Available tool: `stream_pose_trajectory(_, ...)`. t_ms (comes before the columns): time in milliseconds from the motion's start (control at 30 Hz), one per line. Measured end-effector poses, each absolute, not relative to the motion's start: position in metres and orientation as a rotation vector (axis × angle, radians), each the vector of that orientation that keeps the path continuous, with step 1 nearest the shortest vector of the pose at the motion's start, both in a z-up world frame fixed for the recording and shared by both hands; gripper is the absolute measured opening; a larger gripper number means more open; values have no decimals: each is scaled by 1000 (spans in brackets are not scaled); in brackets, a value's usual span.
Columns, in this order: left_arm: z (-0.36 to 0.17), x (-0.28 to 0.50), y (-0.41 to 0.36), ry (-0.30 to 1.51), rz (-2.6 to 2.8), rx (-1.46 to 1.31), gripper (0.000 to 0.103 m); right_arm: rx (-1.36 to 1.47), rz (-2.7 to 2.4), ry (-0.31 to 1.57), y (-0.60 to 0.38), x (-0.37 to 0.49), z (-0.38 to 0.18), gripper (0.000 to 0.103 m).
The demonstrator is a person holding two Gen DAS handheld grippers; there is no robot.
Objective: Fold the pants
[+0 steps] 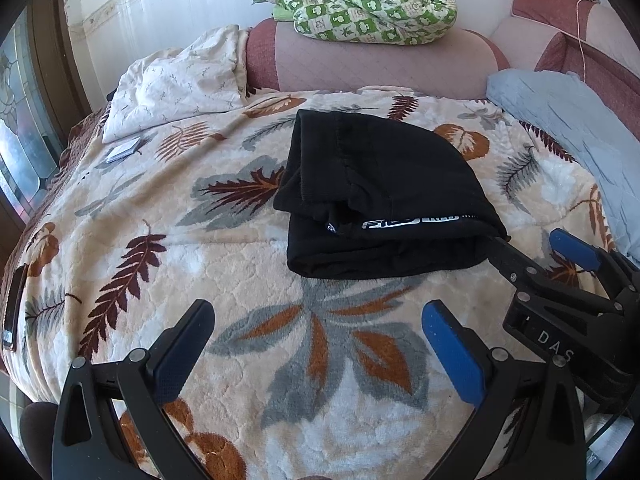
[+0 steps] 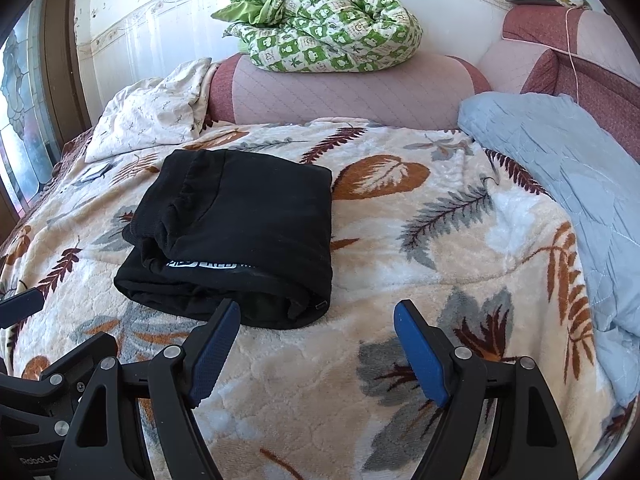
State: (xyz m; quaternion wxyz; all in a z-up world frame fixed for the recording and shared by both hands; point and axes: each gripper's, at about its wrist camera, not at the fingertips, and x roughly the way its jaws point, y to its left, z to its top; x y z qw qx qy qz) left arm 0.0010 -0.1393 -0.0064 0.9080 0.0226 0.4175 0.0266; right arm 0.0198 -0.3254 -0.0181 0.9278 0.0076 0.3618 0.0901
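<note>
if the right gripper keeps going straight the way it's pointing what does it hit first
Most likely the leaf-print blanket: the open right gripper points down at bare blanket just right of the folded black pants. Its left finger might graze the pants' near corner; depth is unclear.

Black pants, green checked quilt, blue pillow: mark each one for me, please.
Black pants [image 2: 256,216]: right wrist view, top folded layer.
Green checked quilt [image 2: 324,24]: right wrist view, middle of the bundle.
Blue pillow [image 2: 560,160]: right wrist view, upper face.
</note>
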Motion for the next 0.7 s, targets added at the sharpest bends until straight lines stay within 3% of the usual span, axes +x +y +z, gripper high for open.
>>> stream_pose_trajectory(700, -13, 2, -139, 895, 50, 33, 103, 19, 181, 754, -330, 23, -22, 84)
